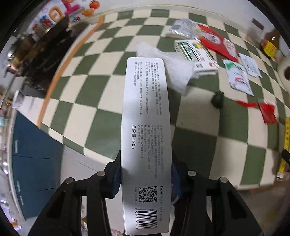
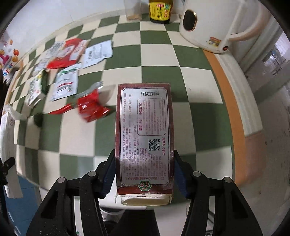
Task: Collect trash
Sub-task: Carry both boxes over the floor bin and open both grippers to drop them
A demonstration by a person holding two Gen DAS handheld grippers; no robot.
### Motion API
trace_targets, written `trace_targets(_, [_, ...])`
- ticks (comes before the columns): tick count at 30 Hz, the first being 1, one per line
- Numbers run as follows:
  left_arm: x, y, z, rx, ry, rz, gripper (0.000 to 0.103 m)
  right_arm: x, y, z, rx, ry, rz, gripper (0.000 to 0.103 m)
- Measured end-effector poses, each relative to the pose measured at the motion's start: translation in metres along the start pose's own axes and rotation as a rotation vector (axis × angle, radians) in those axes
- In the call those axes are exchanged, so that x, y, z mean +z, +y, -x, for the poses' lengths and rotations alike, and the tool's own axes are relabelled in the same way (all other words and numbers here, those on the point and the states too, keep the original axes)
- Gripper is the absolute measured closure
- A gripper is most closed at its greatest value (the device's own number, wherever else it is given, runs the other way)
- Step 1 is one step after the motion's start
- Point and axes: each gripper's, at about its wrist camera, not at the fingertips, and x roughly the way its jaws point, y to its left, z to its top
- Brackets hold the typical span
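So both hands are loaded up at once. The left gripper (image 1: 145, 174) is clamped on a long white toothpaste-style box (image 1: 146, 136), fingers pinching its long sides so it sticks straight out ahead, an easy way to carry it off. You can read "净含量:120g", a "Doctor" logo and a barcode starting 6 92443 on it.

The right gripper (image 2: 144, 174) is squeezed onto a dark red carton (image 2: 144, 134) the same way, silver label up with a QR code and "SC" number; the rest is too blurry for me.

Both boxes hang above the green checkered cloth (image 2: 155, 59). Still lying on that cloth: a red wrapper (image 2: 91, 108), white sachets (image 2: 66, 85), a green-and-white box (image 1: 196, 54). The white kettle (image 2: 213, 27) and soy sauce bottle (image 2: 160, 10) sit at its far edge, probably not trash.
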Motion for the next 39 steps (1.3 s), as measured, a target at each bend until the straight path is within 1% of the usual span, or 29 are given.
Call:
trace_targets(1, [0.008,0.010,-0.012,-0.032,0.021,0.005,0.061,-0.007,0.005,0.003,0.030,0.006,-0.034,0.044])
trace_targets(2, [0.006,0.019,-0.012,-0.069,0.043,0.012,0.061,-0.003,0.003,0.012,0.049,0.014,-0.059,0.044])
trace_targets(3, [0.005,0.030,-0.014,-0.114,0.062,0.024,0.061,-0.010,0.006,0.018,0.064,0.019,-0.083,0.044])
trace_targets(4, [0.002,0.040,-0.015,-0.156,0.076,0.027,0.061,-0.016,0.004,0.031,0.062,0.008,-0.090,0.044])
trace_targets(5, [-0.003,0.045,-0.016,-0.175,0.084,0.019,0.061,-0.025,0.011,0.042,0.049,-0.018,-0.094,0.044])
trace_targets(7, [-0.017,0.058,-0.019,-0.180,0.095,-0.002,0.061,-0.042,0.025,0.057,0.033,-0.040,-0.102,0.044])
trace_targets(10, [-0.038,0.078,-0.020,-0.192,0.091,-0.017,0.061,-0.068,0.034,0.080,0.013,-0.065,-0.120,0.044])
trace_targets(13, [-0.063,0.094,-0.011,-0.210,0.063,-0.041,0.061,-0.102,0.048,0.101,0.001,-0.088,-0.139,0.044])
trace_targets(15, [-0.075,0.100,-0.009,-0.221,0.042,-0.074,0.061,-0.126,0.055,0.112,0.008,-0.097,-0.157,0.044])
trace_targets(17, [-0.079,0.104,-0.018,-0.237,0.043,-0.099,0.061,-0.151,0.063,0.115,0.027,-0.083,-0.178,0.044])
trace_targets(19, [-0.073,0.096,-0.022,-0.248,0.066,-0.134,0.061,-0.175,0.072,0.113,0.039,-0.059,-0.178,0.044])
trace_targets(20, [-0.064,0.090,-0.019,-0.256,0.051,-0.151,0.061,-0.183,0.076,0.109,0.037,-0.040,-0.171,0.044])
trace_targets(23, [-0.029,0.073,-0.006,-0.238,-0.016,-0.189,0.061,-0.201,0.086,0.098,0.045,0.004,-0.147,0.044])
trace_targets(25, [-0.006,0.064,-0.001,-0.243,-0.042,-0.185,0.061,-0.202,0.088,0.095,0.052,0.003,-0.146,0.044])
trace_targets(27, [0.013,0.057,-0.007,-0.254,-0.042,-0.173,0.061,-0.196,0.088,0.091,0.066,-0.003,-0.159,0.044])
trace_targets(29, [0.022,0.054,-0.025,-0.252,0.012,-0.167,0.061,-0.183,0.089,0.083,0.078,-0.008,-0.178,0.044])
trace_targets(30, [0.022,0.054,-0.037,-0.249,0.059,-0.156,0.061,-0.175,0.089,0.079,0.085,-0.007,-0.188,0.044])
trace_targets(32, [0.014,0.062,-0.057,-0.250,0.123,-0.127,0.061,-0.159,0.090,0.069,0.101,0.008,-0.199,0.044])
trace_targets(33, [0.008,0.067,-0.062,-0.244,0.138,-0.112,0.061,-0.153,0.090,0.066,0.107,0.009,-0.200,0.044])
trace_targets(37, [-0.018,0.085,-0.059,-0.232,0.132,-0.080,0.061,-0.127,0.092,0.061,0.131,-0.009,-0.184,0.044])
trace_targets(39, [-0.035,0.093,-0.047,-0.228,0.101,-0.074,0.061,-0.120,0.091,0.063,0.146,-0.023,-0.183,0.044])
